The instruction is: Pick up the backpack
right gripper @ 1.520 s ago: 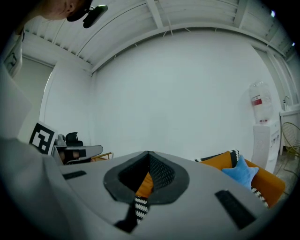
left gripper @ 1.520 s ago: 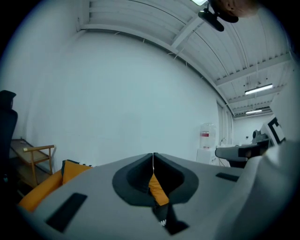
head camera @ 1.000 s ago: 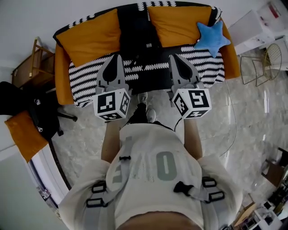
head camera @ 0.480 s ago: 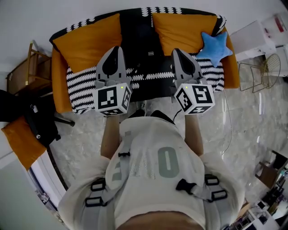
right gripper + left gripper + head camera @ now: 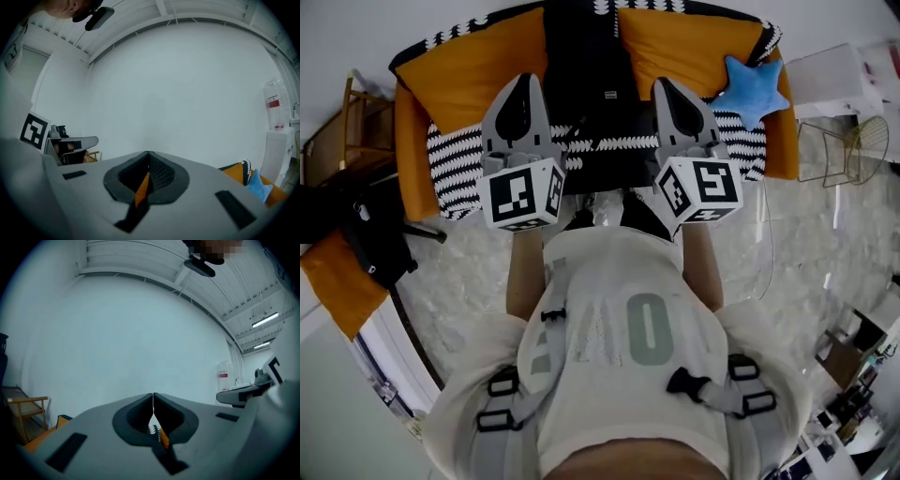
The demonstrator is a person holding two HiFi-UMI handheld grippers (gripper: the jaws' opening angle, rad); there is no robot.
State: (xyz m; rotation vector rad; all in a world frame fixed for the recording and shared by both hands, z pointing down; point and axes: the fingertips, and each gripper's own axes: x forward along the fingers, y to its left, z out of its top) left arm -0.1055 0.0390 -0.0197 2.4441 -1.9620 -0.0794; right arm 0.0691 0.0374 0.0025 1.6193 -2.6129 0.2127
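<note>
The black backpack [image 5: 593, 89] stands upright in the middle of the sofa [image 5: 459, 155], against the backrest and between two orange cushions. My left gripper [image 5: 525, 79] is held level just left of it, over the striped blanket, jaws shut with nothing in them. Just right of the backpack my right gripper [image 5: 660, 84] is also level, shut and empty. In the left gripper view the left gripper [image 5: 153, 401] shows its jaws meeting in a thin line. The right gripper view shows the right gripper [image 5: 148, 159] the same way. Neither gripper view shows the backpack.
A blue star pillow [image 5: 754, 86] lies on the sofa's right end. A wooden chair [image 5: 347, 131] and a black office chair [image 5: 370, 234] stand at the left. At the right are a white cabinet [image 5: 848, 75] and a wire stool [image 5: 853, 150]. The floor is pale marble.
Both grippers have moved forward over the sofa seat, side by side, and now flank the backpack. Their jaws stayed shut.
</note>
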